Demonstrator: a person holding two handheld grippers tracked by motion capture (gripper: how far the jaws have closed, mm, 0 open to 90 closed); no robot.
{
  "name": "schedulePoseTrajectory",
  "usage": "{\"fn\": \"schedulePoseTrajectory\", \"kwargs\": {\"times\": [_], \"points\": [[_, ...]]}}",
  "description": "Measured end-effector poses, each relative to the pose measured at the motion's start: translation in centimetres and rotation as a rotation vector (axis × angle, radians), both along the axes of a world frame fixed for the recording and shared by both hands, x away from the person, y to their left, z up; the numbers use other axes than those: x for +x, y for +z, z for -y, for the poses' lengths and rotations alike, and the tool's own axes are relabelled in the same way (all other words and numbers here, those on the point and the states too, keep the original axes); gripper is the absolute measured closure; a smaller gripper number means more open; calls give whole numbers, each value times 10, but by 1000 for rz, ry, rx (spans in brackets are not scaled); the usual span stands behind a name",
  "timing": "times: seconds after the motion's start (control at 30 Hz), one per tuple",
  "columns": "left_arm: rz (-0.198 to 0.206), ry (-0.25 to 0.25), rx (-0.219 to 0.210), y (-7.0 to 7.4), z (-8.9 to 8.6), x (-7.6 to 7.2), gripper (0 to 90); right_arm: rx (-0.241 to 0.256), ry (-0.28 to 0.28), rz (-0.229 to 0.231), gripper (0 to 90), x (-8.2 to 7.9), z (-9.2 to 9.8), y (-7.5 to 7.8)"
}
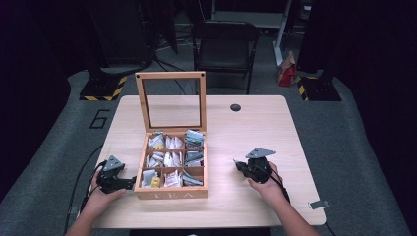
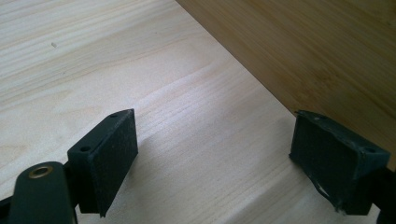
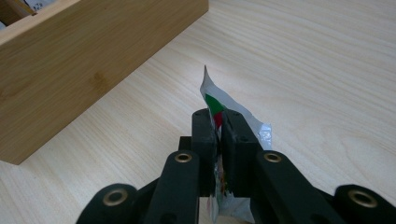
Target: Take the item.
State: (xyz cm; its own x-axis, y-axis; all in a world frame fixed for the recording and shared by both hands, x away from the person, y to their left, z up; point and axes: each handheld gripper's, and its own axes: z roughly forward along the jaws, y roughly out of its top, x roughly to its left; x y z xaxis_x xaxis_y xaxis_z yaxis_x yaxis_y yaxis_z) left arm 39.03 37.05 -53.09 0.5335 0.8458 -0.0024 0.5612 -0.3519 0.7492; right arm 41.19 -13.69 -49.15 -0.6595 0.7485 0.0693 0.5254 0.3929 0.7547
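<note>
Dark surroundings ring the pale wooden table [image 1: 255,123], with a black folding chair [image 1: 224,44] beyond its far edge and a small dark round hole [image 1: 235,107] near that edge. Toward the table's near edge, left of centre, stands the bamboo tea box with nine compartments [image 1: 171,192], its glass-paned lid [image 1: 171,101] upright behind it. Its compartments hold packets too small to read in the high view.

At the box's near-left corner rests the left gripper [image 1: 129,183], held by the person's left hand [image 1: 101,196]. In the left gripper view its jaws stand wide apart over bare table, one pad [image 2: 112,154] on the wood grain and the other just beside the box's side wall, holding nothing.

Right of the box, near the table's near edge, the right gripper [image 1: 238,164] sits in the right hand [image 1: 265,184]. In the right gripper view its jaws are clamped on a white foil tea sachet with green and red print [image 3: 219,100], whose top corner sticks up above the pads; the rest is hidden between the jaws, and its print cannot be read. A small grey metal clip [image 1: 319,204] lies at the table's near-right corner.
</note>
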Motion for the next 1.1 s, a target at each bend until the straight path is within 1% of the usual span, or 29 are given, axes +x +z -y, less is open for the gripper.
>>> {"fn": "schedulePoseTrajectory", "kwargs": {"times": [0.03,0.07,0.1,0.2,0.23,0.3,0.33,0.37,0.4,0.53,0.63,0.8,0.83,0.93,0.97,1.1], "points": [[-10,-5,3,1,0,0,144,-4,4,1,821,0,0,0],[-1,-3,1,0,0,0,144,3,2,-3,804,0,0,0],[-5,-4,1,0,0,0,144,7,1,-5,782,0,-1,0],[-1,-2,-1,0,0,0,144,20,-9,-15,705,-1,-3,0],[0,0,0,0,0,0,144,16,0,-16,670,-1,-2,0],[0,0,1,0,0,0,144,22,0,-19,618,-1,-4,0],[-1,-2,0,0,0,0,144,28,-10,-15,582,-1,-5,0],[-1,-2,0,0,0,0,144,28,-10,-15,582,-1,-5,0],[-4,-4,3,0,0,0,144,38,3,-10,501,-1,-4,1],[-1,0,-1,0,0,0,144,52,-7,7,445,-2,-3,4],[0,-2,1,0,0,0,144,57,-16,18,431,-2,-1,10],[0,0,0,0,0,0,144,64,-33,33,431,-2,4,17],[-1,-2,1,0,0,0,144,59,-41,37,431,-2,5,18],[-5,-3,3,0,0,0,144,67,-56,45,432,-2,10,23],[0,0,1,0,0,0,144,69,-59,51,432,-2,11,25],[-1,-2,1,0,0,0,144,69,-78,63,433,-3,16,29]]}}
